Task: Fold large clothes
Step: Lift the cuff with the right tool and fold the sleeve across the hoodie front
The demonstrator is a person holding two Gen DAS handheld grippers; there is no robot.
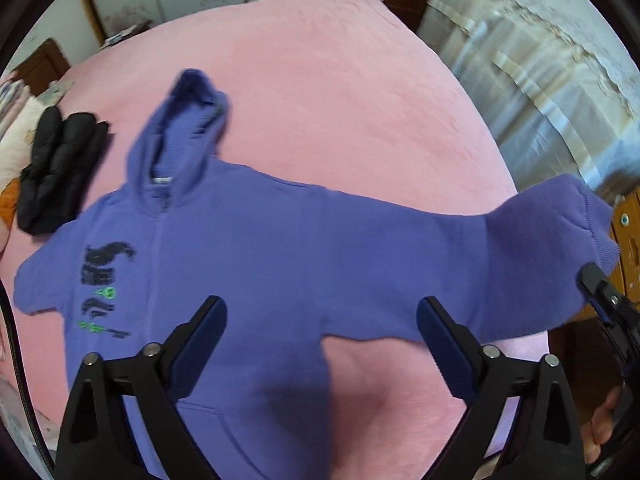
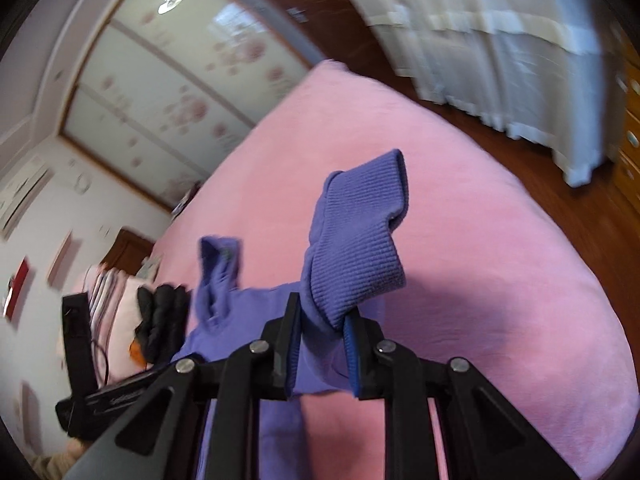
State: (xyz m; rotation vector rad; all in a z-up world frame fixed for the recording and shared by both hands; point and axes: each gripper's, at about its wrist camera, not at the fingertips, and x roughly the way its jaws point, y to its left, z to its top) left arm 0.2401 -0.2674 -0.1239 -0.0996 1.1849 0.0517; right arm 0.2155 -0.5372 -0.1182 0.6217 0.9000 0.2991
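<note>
Pinching hoodie cuff (image 2: 352,248), R jaws.

Left gripper (image 1: 322,322) held above the spread garment, pointing steeply down, jaws wide apart, nothing between the blue pads. Right gripper (image 2: 322,322) raised and rolled, aimed toward 12 o'clock in its own view, jaws clamped narrowly on the ribbed cuff (image 2: 356,252). Seen from the left wrist at 4 o'clock, gripped by a hand (image 1: 604,420).

The black and green chest print on the purple hoodie (image 1: 256,280) is too blurred to read
</note>
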